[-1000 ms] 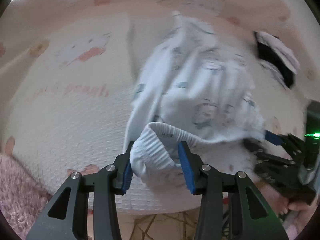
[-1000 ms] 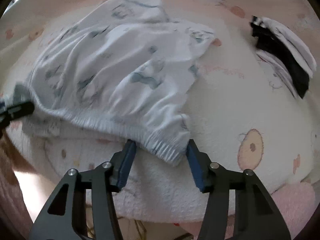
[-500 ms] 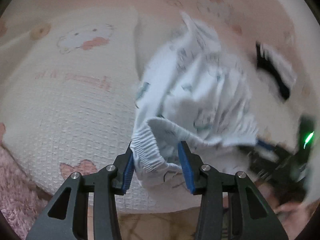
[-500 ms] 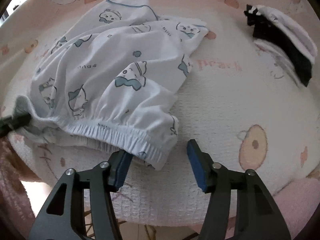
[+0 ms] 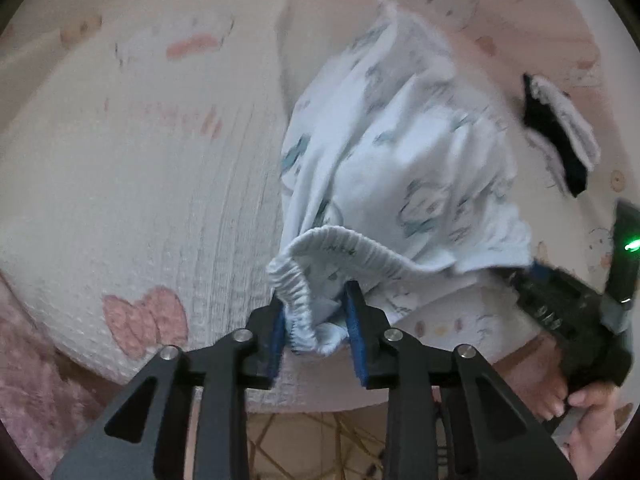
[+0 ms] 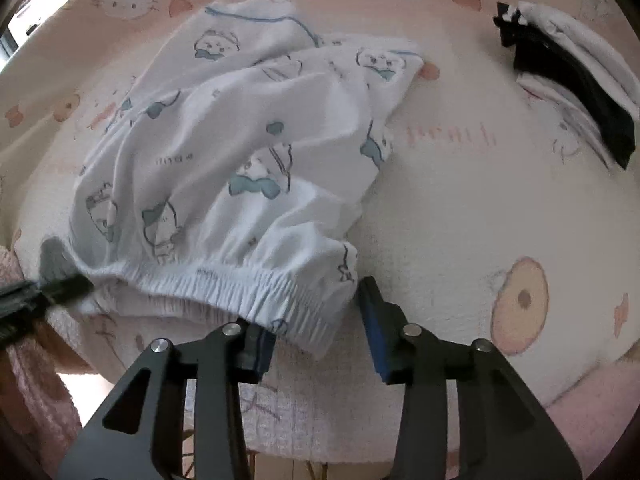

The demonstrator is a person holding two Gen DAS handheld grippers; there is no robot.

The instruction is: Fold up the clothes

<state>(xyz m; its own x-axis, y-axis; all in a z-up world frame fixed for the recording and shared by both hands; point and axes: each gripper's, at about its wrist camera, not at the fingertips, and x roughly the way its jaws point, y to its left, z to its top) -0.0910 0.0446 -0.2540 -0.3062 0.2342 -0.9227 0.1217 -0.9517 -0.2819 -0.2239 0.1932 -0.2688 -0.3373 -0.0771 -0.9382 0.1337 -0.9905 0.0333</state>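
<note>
White shorts (image 5: 400,160) with blue cartoon prints lie spread on the bed cover (image 5: 140,200). Their elastic waistband faces me. In the left wrist view, my left gripper (image 5: 316,320) is closing on one bunched waistband corner, and both blue pads touch the cloth. In the right wrist view, the other corner of the shorts (image 6: 240,140) drapes over one finger of my right gripper (image 6: 316,320). The right gripper's jaws are closing, and its right-hand pad (image 6: 370,304) stands just clear of the cloth. The left gripper (image 6: 44,284) shows at the left edge, and the right gripper (image 5: 540,280) shows at the far waistband end.
A folded black and white garment (image 6: 580,92) lies at the back right of the cover (image 6: 480,200). The bed's front edge runs just beneath both grippers, with patterned floor (image 5: 320,440) below. A pink fluffy cloth (image 5: 24,380) is at the lower left. A person's hand (image 5: 588,412) holds the right gripper.
Both grippers' jaws have narrowed around the waistband corners. The shorts have settled flatter on the cover. The right gripper has slid sideways, bringing more of the waistband corner between its fingers.
</note>
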